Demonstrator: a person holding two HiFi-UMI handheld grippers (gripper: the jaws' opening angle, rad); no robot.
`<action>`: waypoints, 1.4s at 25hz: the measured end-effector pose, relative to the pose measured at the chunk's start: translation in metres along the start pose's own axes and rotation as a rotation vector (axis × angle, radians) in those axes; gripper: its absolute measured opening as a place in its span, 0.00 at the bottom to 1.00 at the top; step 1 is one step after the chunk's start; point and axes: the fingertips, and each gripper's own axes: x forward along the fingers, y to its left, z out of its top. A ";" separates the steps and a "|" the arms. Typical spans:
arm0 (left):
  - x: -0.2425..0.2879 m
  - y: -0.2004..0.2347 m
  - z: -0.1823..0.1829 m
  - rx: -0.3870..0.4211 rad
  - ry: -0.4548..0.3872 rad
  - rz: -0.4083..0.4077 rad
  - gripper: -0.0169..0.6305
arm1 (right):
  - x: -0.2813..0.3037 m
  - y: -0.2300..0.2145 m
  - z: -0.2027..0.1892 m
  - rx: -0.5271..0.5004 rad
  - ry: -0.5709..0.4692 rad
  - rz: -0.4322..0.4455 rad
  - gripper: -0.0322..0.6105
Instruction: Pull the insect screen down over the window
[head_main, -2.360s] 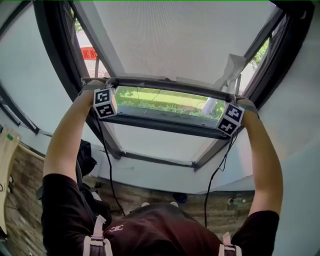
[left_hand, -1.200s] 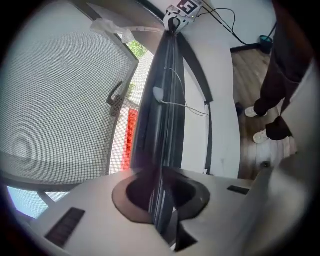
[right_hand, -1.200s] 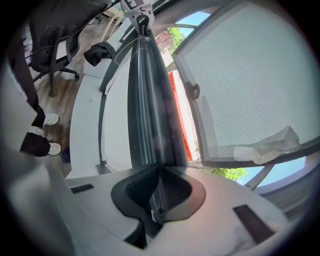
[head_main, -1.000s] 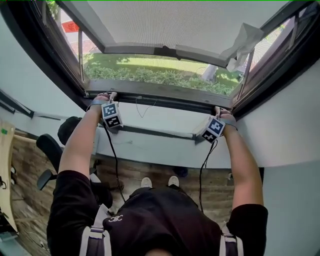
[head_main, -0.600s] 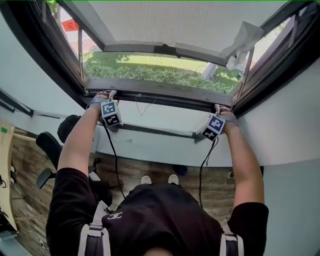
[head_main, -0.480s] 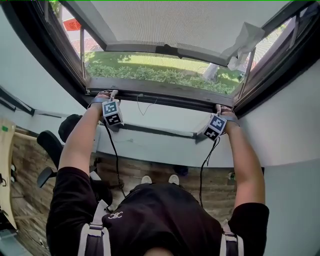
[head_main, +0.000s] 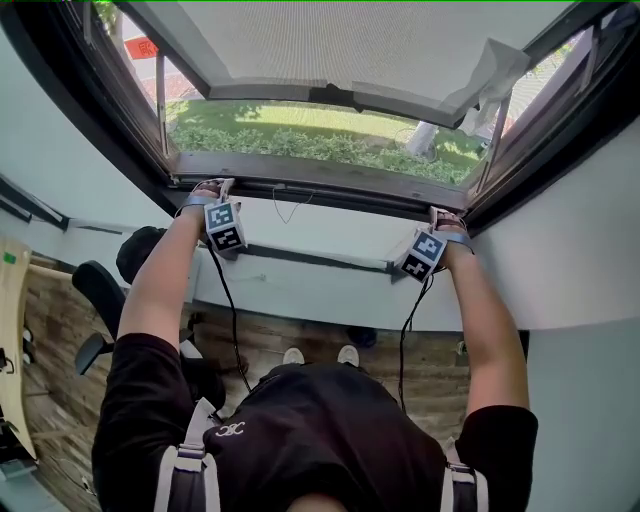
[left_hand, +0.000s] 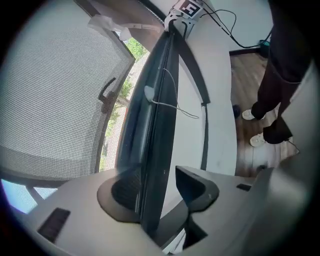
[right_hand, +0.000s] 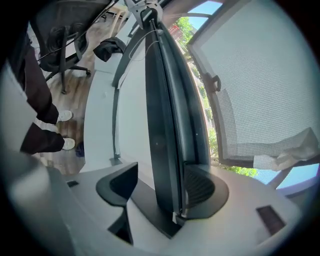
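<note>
Straddling the insect screen's bottom bar (head_main: 320, 190), the left gripper (left_hand: 159, 187) and the right gripper (right_hand: 160, 187) both have their jaws spread, having just been opening. In each, the room-side jaw stands clear of the bar, so neither one clamps it. The dark bar lies low along the bottom of the window frame (head_main: 120, 110), with one gripper near each end.

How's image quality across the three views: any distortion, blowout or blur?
Head view: sharp, but the wide angle bends the window frame; lawn bright, floor dimmer.
Left gripper view: strong fisheye with black vignetted corners; dark bar close to the lens looks slightly soft, mesh bright.
Right gripper view: same fisheye and vignette; sheen on the bar, the side with the chair darker.
</note>
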 end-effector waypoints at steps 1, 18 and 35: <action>0.002 -0.001 0.000 -0.004 -0.003 0.009 0.37 | 0.002 0.000 0.000 0.003 -0.002 -0.014 0.51; -0.003 0.006 0.002 -0.059 -0.004 0.032 0.35 | -0.001 0.000 -0.002 -0.003 0.040 -0.045 0.55; -0.054 0.035 0.037 -0.582 -0.204 0.046 0.31 | -0.046 -0.017 0.043 0.526 -0.360 -0.120 0.37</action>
